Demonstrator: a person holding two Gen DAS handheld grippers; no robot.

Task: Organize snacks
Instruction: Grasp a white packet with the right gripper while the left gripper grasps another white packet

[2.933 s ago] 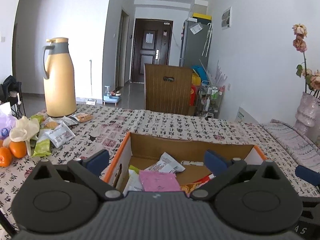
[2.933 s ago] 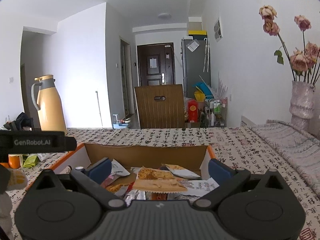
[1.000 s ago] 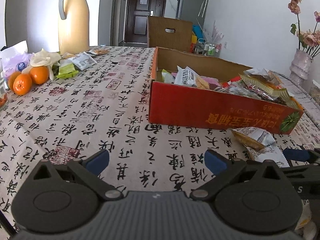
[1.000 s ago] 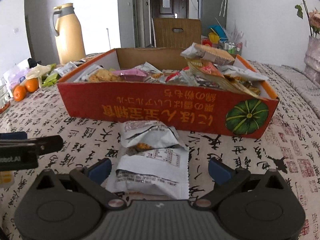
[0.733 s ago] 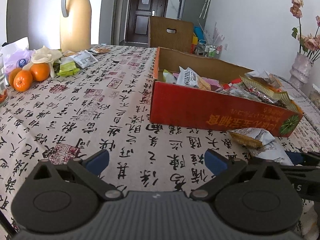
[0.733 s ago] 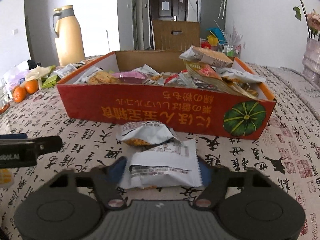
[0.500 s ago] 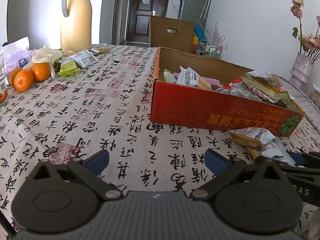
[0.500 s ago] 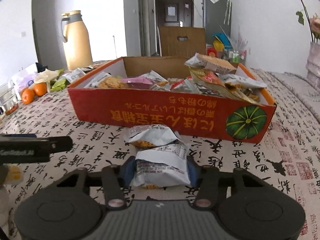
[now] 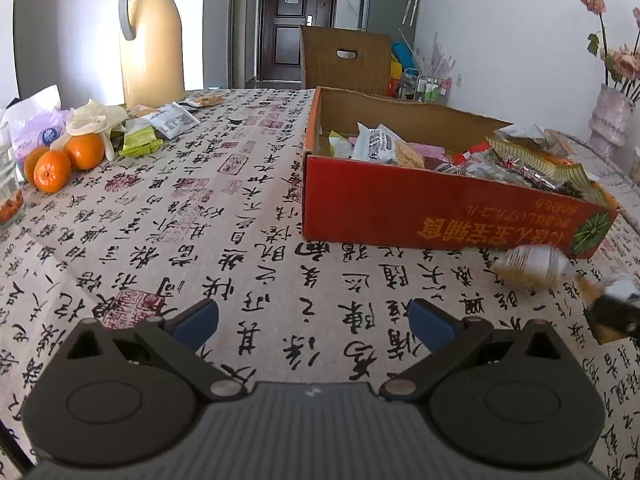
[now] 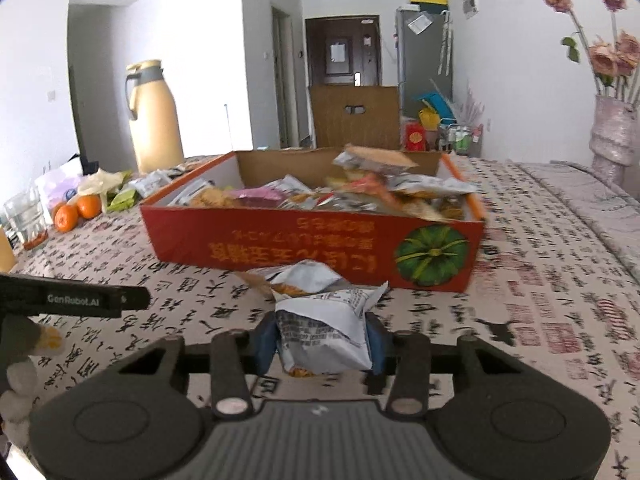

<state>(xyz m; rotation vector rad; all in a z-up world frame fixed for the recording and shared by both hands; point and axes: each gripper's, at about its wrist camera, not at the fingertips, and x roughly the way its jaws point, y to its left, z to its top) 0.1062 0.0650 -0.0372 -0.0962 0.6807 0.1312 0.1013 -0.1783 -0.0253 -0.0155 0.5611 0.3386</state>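
Observation:
A red cardboard box (image 10: 312,244) full of snack packets stands on the patterned tablecloth; it also shows in the left wrist view (image 9: 436,216). My right gripper (image 10: 322,340) is shut on a white snack packet (image 10: 322,334), lifted just above the cloth in front of the box. A second white packet (image 10: 304,278) lies on the cloth against the box front; it shows blurred in the left wrist view (image 9: 532,266). My left gripper (image 9: 314,320) is open and empty, low over the cloth left of the box.
At the far left lie more snack packets (image 9: 168,120), oranges (image 9: 64,160), a tissue pack (image 9: 32,128) and a yellow thermos jug (image 9: 150,40). A glass (image 10: 26,216) stands at the left edge. A vase with flowers (image 10: 612,132) stands at the right. A chair (image 10: 354,120) is behind the table.
My right gripper closed on the white packet and lifted it off the cloth, tilting upward. The left gripper stayed open and nearly still.

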